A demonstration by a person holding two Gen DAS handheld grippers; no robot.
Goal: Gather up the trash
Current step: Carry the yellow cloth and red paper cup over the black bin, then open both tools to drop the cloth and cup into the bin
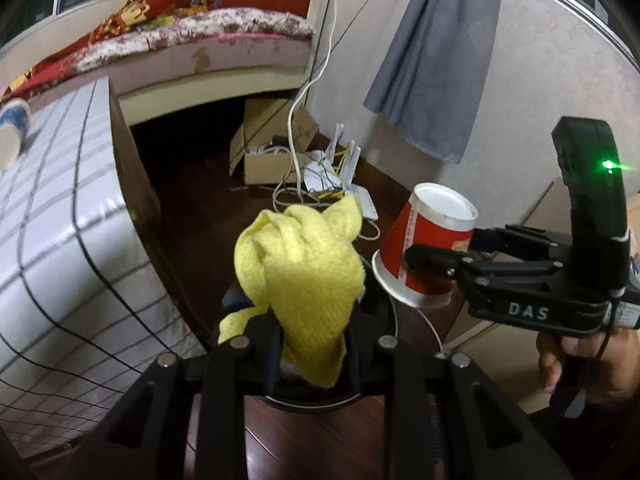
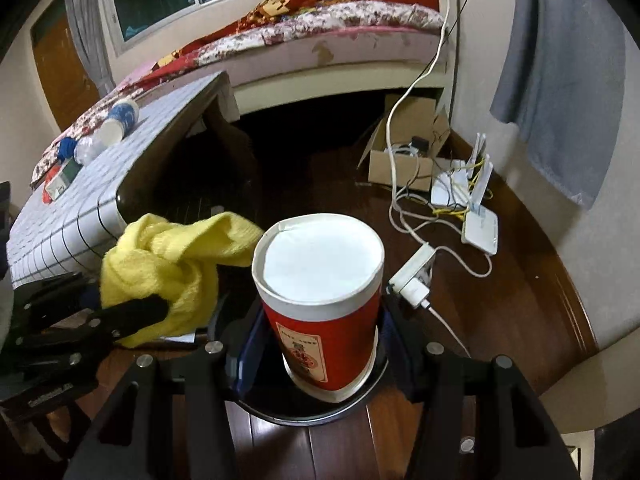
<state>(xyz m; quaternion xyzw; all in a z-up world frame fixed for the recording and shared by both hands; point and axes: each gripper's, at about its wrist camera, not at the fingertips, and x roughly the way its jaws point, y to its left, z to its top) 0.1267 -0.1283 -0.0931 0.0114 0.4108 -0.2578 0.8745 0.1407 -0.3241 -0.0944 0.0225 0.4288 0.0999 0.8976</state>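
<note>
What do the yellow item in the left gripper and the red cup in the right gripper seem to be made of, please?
The yellow cloth, clamped in the left gripper, looks like a soft knitted or woven fabric: a fine mesh texture shows, it bunches in limp folds, matte. The red cup, held in the right gripper, looks like paper: a seamed white base, a thin rolled rim, printed red sides with a slight sheen, perhaps coated.

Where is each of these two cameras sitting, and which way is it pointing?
Left wrist: rides on the left tongs, looking down along them at the yellow cloth they pinch; the right tongs and a hand show beside.
Right wrist: rides on the right tongs, looking down at the red paper cup they hold; the left tongs show at left.
Shared: cloth, cup, bed, cardboard box, checked table.
</note>
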